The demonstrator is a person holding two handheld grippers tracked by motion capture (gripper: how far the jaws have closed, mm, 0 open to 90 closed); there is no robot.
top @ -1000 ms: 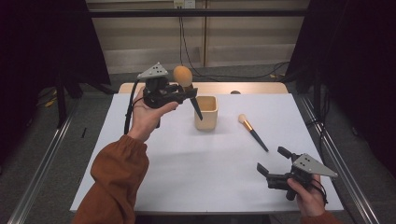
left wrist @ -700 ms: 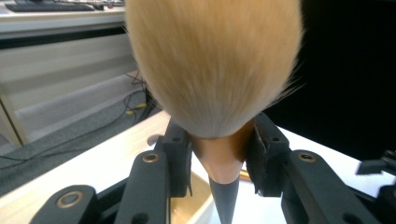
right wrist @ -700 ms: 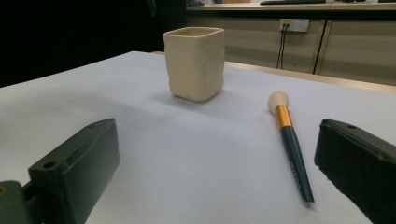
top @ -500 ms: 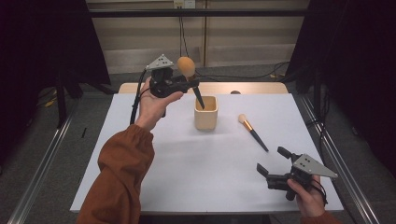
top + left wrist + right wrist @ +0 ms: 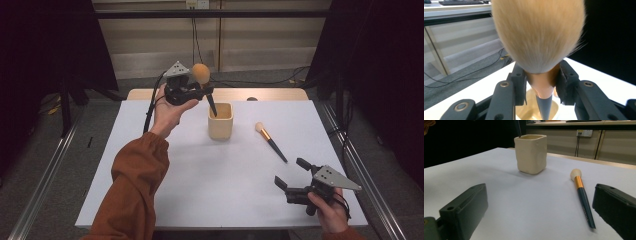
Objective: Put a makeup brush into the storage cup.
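**Handle tip over the cup mouth**

We have the left hand-held gripper (image 5: 196, 91) clamped on the big brush (image 5: 201, 75) at its ferrule, bristles up, dark handle slanting down and to the right. That handle's tip sits right at the rim of the cream cup (image 5: 220, 121), just at its near-left edge in the high view. In the left gripper view we look straight down the handle (image 5: 545, 107) into the cup's opening (image 5: 527, 112), so the brush's long axis points nearly into the mouth. We judge the drop needs the axis a touch more upright and centred.

The right hand-held gripper (image 5: 294, 180) rests low on the counter (image 5: 200, 190), jaws apart and holding nothing. The small brush (image 5: 270, 141) lies flat just ahead of it, handle end nearest, bristles toward the cup.
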